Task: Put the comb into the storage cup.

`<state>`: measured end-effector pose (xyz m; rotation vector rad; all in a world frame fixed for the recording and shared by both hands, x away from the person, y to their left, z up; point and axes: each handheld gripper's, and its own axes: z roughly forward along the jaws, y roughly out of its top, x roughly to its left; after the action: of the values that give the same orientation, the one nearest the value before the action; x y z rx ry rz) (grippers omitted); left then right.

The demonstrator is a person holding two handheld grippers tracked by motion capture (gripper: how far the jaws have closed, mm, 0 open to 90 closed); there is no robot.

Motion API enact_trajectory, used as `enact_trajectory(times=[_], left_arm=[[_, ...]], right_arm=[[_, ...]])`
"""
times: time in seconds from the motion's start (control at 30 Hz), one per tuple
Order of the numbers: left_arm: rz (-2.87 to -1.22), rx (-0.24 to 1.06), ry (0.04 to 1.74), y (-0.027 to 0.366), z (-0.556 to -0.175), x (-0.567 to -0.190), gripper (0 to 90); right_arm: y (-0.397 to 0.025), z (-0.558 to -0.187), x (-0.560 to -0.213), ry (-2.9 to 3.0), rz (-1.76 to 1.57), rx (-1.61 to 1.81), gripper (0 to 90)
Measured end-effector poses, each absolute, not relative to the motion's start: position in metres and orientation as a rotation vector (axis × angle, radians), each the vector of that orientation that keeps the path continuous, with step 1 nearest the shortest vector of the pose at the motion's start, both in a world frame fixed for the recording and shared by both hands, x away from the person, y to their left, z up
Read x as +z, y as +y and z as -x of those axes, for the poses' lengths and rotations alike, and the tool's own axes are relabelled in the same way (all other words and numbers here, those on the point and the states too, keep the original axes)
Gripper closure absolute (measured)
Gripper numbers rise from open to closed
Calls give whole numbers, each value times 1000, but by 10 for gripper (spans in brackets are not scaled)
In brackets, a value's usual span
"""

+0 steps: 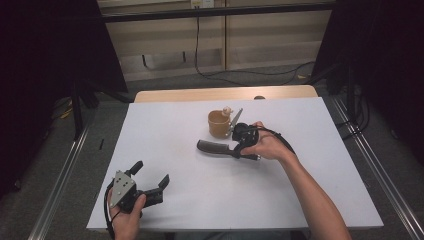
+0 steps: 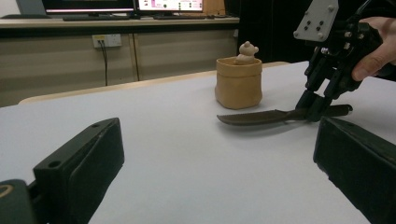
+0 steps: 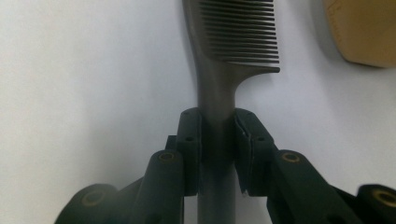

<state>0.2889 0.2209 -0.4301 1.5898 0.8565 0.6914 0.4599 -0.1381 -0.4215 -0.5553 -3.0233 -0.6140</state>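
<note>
Black comb (image 3: 219,70), handle clamped in right gripper (image 3: 217,140), white table (image 1: 200,200)

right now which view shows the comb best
The right gripper view: the comb runs up the middle, teeth sharp, with the right gripper shut on its handle. The left gripper view shows it edge-on and thin. The high view shows it small and dark beside the pot.

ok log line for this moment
right gripper: shut on comb handle | left gripper: open, idle near table front | cup: beside comb, apart
</note>
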Motion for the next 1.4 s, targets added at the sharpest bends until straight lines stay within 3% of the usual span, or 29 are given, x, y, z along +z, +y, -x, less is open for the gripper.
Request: enact_trajectory(times=[1.03,1.4], left_arm=[[-1596,686,863,221,-290,-431,19],[-1598,688,862,221,-290,-431,19]], right_arm=[[-161,-439,-385,-2984,616,-1021,729],[-172,-437,-386,-2959,733,-1164,730]])
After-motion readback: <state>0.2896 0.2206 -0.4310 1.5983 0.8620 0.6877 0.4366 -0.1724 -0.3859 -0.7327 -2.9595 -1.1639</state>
